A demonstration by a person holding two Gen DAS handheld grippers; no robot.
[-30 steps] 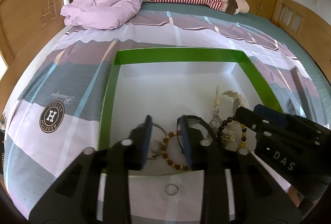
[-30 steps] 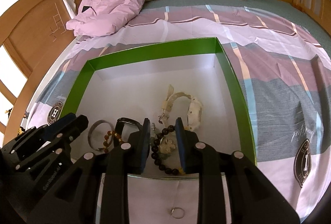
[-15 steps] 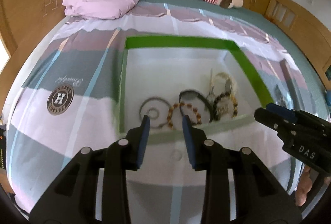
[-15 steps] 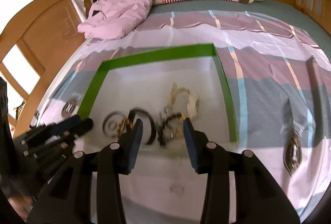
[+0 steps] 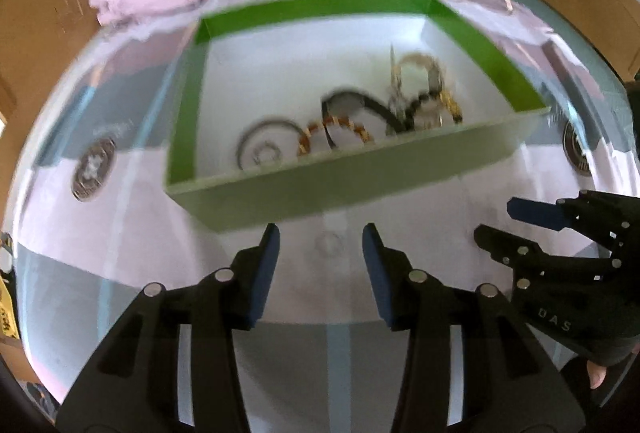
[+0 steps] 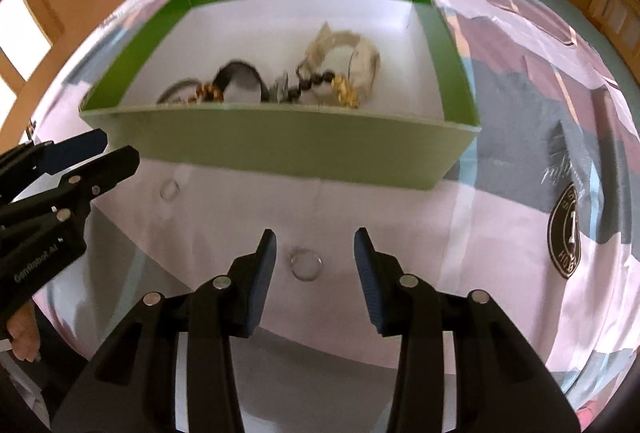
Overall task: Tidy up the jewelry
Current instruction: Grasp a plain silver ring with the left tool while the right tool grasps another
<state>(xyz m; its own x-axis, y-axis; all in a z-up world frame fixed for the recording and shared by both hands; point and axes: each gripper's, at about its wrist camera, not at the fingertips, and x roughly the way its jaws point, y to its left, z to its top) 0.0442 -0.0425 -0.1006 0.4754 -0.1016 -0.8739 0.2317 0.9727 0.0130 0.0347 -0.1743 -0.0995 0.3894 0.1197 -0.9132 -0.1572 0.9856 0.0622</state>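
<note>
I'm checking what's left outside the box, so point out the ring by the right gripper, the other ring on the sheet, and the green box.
ring point(image 6: 306, 265), right wrist view, its band
second ring point(image 6: 170, 189), right wrist view, its band
green box point(image 6: 280, 147), right wrist view, near wall

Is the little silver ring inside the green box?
No, the little silver ring lies on the bedsheet outside the green cardboard box, near the right tool.

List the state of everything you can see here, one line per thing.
left gripper: open, empty, over the bedspread
right gripper: open, empty
green box: open-topped, bracelets piled inside
near ring: outside the box, between the right fingers
far ring: outside the box, on the bedspread
</note>
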